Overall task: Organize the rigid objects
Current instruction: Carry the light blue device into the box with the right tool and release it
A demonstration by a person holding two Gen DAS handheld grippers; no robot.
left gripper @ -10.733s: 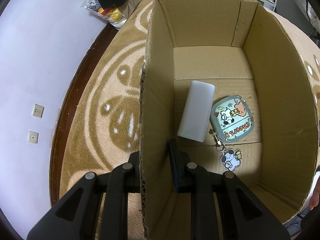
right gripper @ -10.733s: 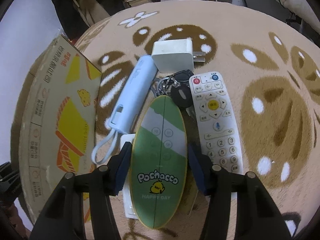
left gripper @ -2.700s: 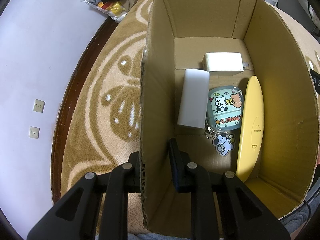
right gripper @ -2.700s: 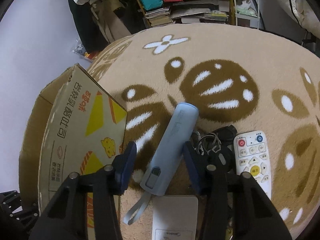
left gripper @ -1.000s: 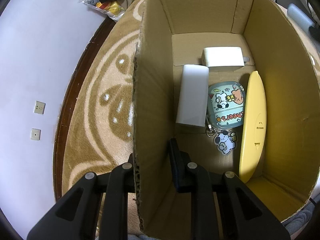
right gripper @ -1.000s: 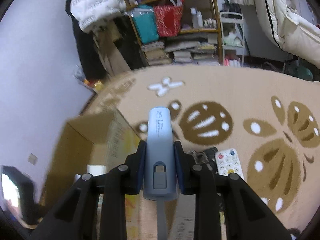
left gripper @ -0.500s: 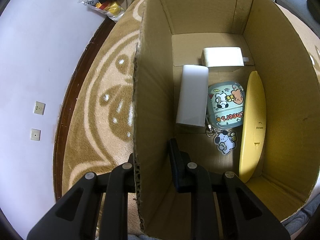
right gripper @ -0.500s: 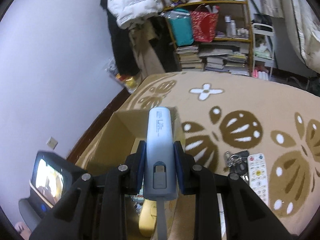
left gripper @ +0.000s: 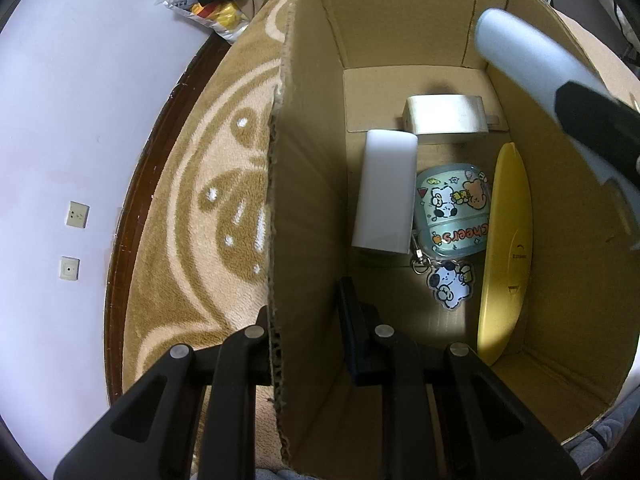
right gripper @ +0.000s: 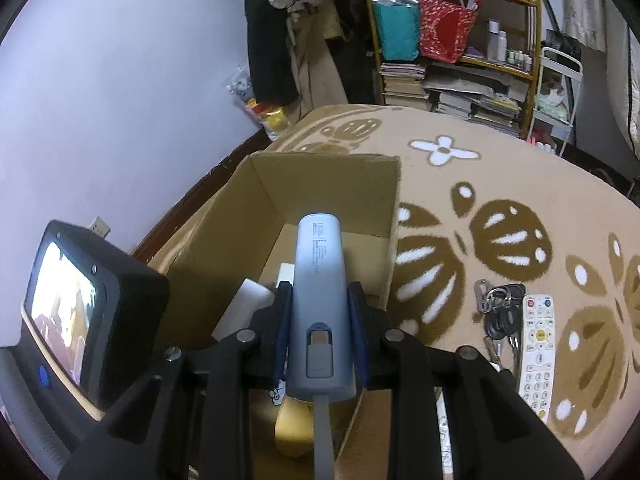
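Note:
My right gripper (right gripper: pixel 320 312) is shut on a pale blue power bank (right gripper: pixel 319 280) and holds it over the open cardboard box (right gripper: pixel 328 184). The power bank also shows in the left wrist view (left gripper: pixel 528 64), coming in over the box's right wall. My left gripper (left gripper: pixel 306 316) is shut on the box's left wall (left gripper: pixel 304 200). Inside the box lie a white block (left gripper: pixel 386 192), a white charger (left gripper: pixel 446 120), a cartoon case with keychain (left gripper: pixel 452 212) and a yellow oval item (left gripper: pixel 506 256) leaning on the right wall.
On the brown patterned rug (right gripper: pixel 500 200) right of the box lie a bunch of keys (right gripper: pixel 498 312) and a white remote (right gripper: pixel 538 340). A purple wall (left gripper: pixel 60 120) is at left; cluttered shelves (right gripper: pixel 452 52) stand behind. The left device's screen (right gripper: pixel 60 312) shows at left.
My right gripper has carried the power bank from above the rug to over the box opening and lowered it. The left gripper keeps its hold on the wall.

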